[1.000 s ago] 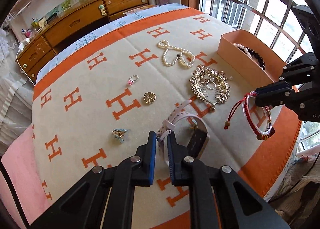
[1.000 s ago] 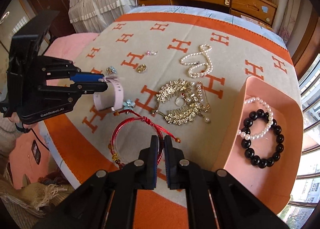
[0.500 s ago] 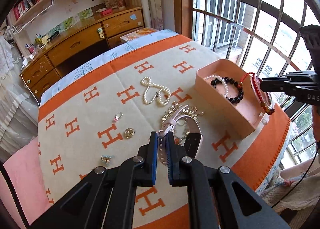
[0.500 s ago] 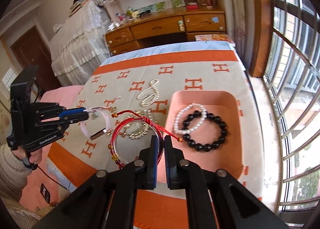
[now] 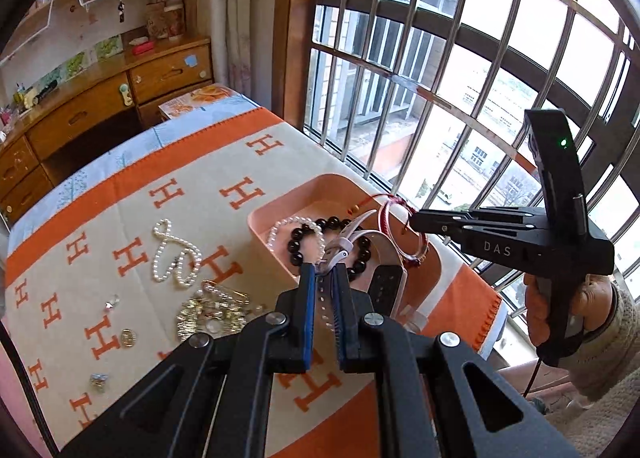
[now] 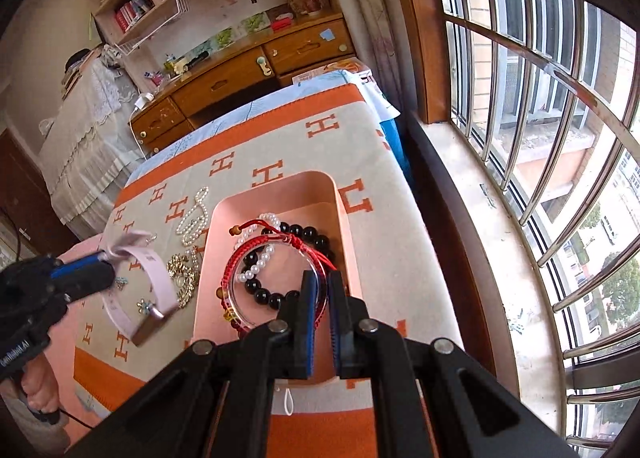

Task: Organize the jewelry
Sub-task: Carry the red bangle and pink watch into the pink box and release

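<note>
Red bracelet (image 6: 276, 258) in clamped right tongs (image 6: 320, 290) above pink tray (image 6: 344, 217); left tongs (image 5: 322, 282) gripping watch strap (image 5: 340, 250).

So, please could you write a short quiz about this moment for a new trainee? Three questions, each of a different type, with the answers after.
1. True or false: the right gripper is shut on the red bracelet above the pink tray.
2. Multiple choice: what does the left gripper hold? A) the pearl necklace B) the pink watch C) the gold brooch
3. Fill the gap: inside the tray lie a small pearl bracelet and a ____ bead bracelet.

Key
1. True.
2. B: the pink watch is held by its strap; the pearl necklace and gold brooch lie on the blanket.
3. Black.
</note>
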Demonstrator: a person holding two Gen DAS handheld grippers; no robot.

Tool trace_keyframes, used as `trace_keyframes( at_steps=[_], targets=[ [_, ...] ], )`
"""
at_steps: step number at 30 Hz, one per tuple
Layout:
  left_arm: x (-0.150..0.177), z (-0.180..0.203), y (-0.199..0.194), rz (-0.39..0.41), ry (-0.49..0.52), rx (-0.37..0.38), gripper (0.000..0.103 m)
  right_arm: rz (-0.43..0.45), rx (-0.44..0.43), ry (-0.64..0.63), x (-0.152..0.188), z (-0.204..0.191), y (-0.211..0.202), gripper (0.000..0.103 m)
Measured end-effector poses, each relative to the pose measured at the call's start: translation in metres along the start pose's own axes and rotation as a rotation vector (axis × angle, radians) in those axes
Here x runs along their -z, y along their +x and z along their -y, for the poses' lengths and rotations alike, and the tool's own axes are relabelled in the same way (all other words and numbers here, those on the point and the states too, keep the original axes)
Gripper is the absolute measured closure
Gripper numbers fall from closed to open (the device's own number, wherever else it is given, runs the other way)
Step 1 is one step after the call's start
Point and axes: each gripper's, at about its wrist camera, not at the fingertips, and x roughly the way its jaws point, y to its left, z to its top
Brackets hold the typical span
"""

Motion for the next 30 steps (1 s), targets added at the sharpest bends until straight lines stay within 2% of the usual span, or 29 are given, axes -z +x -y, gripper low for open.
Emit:
trace_keyframes(
  at_steps=[5, 9, 12, 15, 16, 17, 19, 23, 27, 30],
  targets=[
    [0.011, 0.008, 0.052, -0.089, -0.028, 0.048, 0.097, 0.039, 0.013, -0.005, -0.007, 0.0, -0.003, 0.097],
    [0.025, 0.009, 0.078, -0.159, -0.042, 0.067, 0.096, 0.03, 0.007, -0.014, -0.01, -0.002, 0.004, 0.097],
    [0.03, 0.013, 0.074, -0.128, -0.035, 0.058, 0.094, 0.025, 0.013, -0.032, -0.01, -0.006, 0.009, 0.097],
    [0.033, 0.012, 0.061, -0.09, -0.055, 0.051, 0.083, 0.011, 0.007, -0.043, -0.011, -0.011, 0.017, 0.097],
    [0.035, 0.013, 0.055, -0.068, -0.053, 0.032, 0.071, 0.004, 0.003, -0.045, -0.012, -0.013, 0.02, 0.097],
    [0.036, 0.013, 0.047, -0.042, -0.053, -0.003, 0.047, 0.0, 0.001, -0.05, -0.013, -0.015, 0.023, 0.097],
    [0.041, 0.016, 0.033, 0.027, -0.057, -0.092, 0.024, -0.007, 0.01, -0.062, -0.013, -0.018, 0.029, 0.097],
    [0.047, 0.013, 0.01, 0.098, -0.068, -0.183, 0.024, -0.045, 0.038, -0.059, -0.013, -0.022, 0.041, 0.096],
    [0.054, -0.004, -0.006, 0.135, -0.143, -0.243, 0.023, -0.096, 0.091, -0.038, -0.012, -0.022, 0.051, 0.094],
    [0.061, -0.019, -0.015, 0.144, -0.215, -0.266, 0.018, -0.099, 0.089, -0.03, -0.01, -0.025, 0.048, 0.093]
  ],
)
